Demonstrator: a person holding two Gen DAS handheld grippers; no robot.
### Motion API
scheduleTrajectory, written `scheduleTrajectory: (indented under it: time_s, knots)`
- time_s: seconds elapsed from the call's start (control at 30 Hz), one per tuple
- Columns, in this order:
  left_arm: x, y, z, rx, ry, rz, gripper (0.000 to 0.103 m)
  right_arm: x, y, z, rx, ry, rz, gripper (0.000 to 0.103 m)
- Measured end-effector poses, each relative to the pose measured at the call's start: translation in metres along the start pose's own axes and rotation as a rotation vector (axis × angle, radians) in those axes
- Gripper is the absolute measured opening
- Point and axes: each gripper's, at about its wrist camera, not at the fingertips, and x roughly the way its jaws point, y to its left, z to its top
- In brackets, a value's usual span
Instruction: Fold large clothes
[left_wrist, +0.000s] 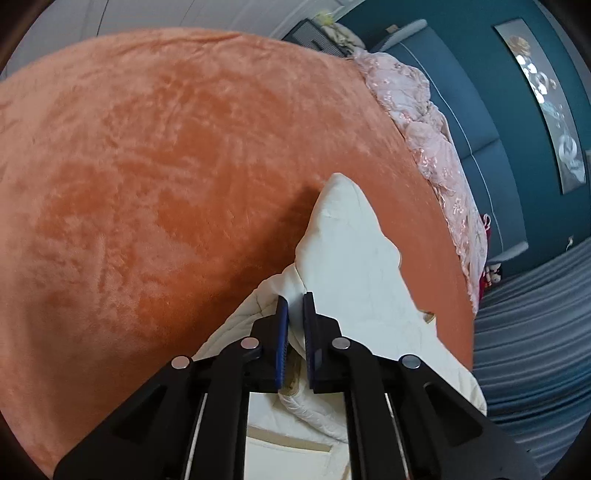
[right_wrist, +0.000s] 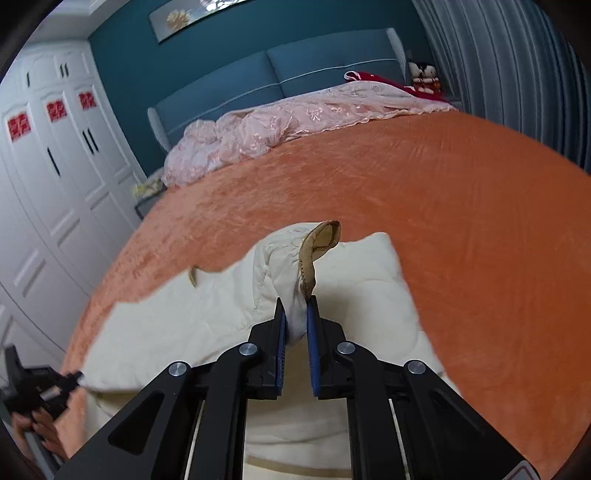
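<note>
A large cream quilted garment lies on the orange bedspread. My right gripper is shut on a bunched fold of it, with a tan lining edge curling up beyond the fingertips. My left gripper is shut on another edge of the garment, lifting a pointed fold over the bedspread. In the right wrist view the left gripper shows at the lower left, pinching the garment's corner.
A pink lace cover is heaped at the head of the bed by the blue headboard. White wardrobes stand on the left, grey curtains on the right. The pink cover also shows in the left wrist view.
</note>
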Motion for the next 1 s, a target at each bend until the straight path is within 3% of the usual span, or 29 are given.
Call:
scheduleTrajectory:
  time_s: [0.07, 0.2, 0.37, 0.53, 0.67, 0.8, 0.9, 1.0]
  knots:
    - [0.005, -0.004, -0.007, 0.061, -0.012, 0.052, 0.006, 0.016, -0.004, -0.021, -0.073, 0.075, -0.066, 0.009]
    - [0.027, 0.004, -0.024, 0.122, 0.000, 0.185, 0.006, 0.048, -0.021, -0.060, -0.061, 0.198, -0.095, 0.009]
    - [0.037, 0.005, -0.034, 0.186, 0.003, 0.243, 0.006, 0.056, -0.022, -0.074, -0.059, 0.221, -0.096, 0.013]
    - [0.025, -0.015, -0.044, 0.365, -0.032, 0.341, 0.007, 0.027, -0.028, -0.067, -0.022, 0.208, -0.099, 0.025]
    - [-0.007, -0.024, -0.049, 0.420, -0.039, 0.333, 0.007, -0.003, -0.021, -0.055, -0.041, 0.159, -0.129, 0.025]
    - [-0.039, -0.061, -0.043, 0.432, -0.118, 0.236, 0.007, -0.020, 0.004, -0.028, -0.058, 0.076, -0.082, 0.025]
    - [-0.021, -0.095, -0.048, 0.461, -0.056, 0.120, 0.008, -0.001, 0.030, -0.019, -0.085, 0.128, 0.009, 0.025]
    - [0.026, -0.113, -0.067, 0.526, 0.019, 0.130, 0.008, 0.037, 0.050, -0.033, -0.120, 0.224, 0.039, 0.025]
